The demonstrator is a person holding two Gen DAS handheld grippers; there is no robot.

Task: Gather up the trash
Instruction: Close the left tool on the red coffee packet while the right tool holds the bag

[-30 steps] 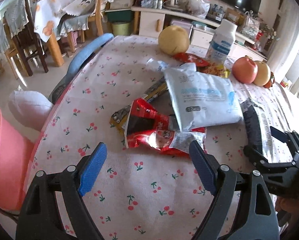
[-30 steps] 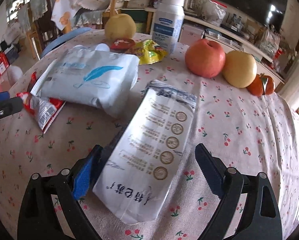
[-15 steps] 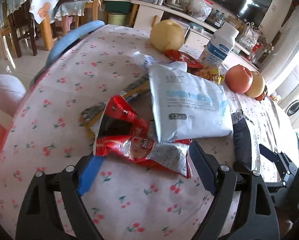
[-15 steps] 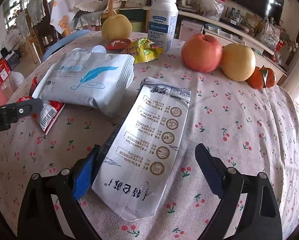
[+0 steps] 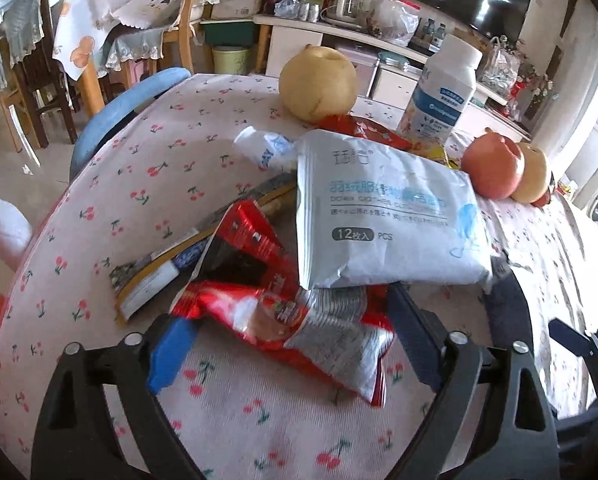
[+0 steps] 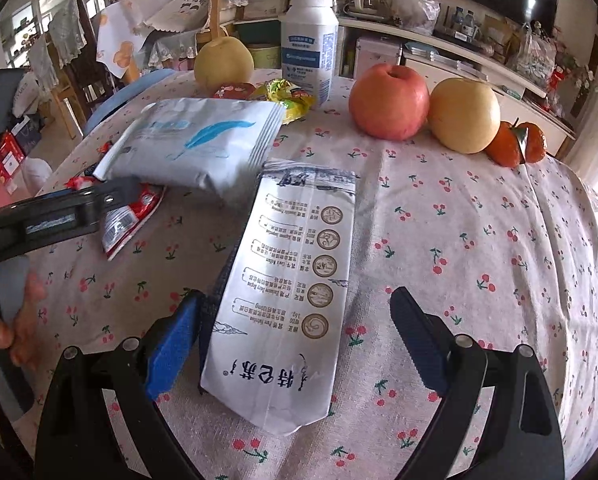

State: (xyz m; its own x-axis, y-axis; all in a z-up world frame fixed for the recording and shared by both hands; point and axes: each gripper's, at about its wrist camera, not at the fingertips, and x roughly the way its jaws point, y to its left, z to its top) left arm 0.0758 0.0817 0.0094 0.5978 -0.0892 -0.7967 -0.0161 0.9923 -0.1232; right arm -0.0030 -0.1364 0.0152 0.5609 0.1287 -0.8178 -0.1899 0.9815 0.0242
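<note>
Table [image 6: 479, 240]: we see a round top under a cherry-print cloth, strewn with wrappers and fruit
Red wrapper [image 5: 299, 320]: crumpled and torn open, it lies at the near edge of the pile; its long axis runs from upper left to lower right in the left view, silver lining toward the lower right
Left gripper [image 5: 287, 344]: we find its jaws wide and opening, one finger on each side of the red wrapper, pads not pressing it
Silver pouch [image 6: 291, 296]: flat on the cloth, long axis running away from the right camera, sealed printed end nearest, torn end toward the fruit
Right gripper [image 6: 299, 344]: jaws wide, straddling the near end of the silver pouch; we see the left pad just beside its edge, the right pad apart
Wipes pack [image 5: 383, 216]: overlaps the far part of the red wrapper
Fruit: apple [image 6: 389, 100] and pear [image 6: 463, 114] side by side beyond the pouch
Bottle [image 6: 310, 40]: upright at the far edge
</note>
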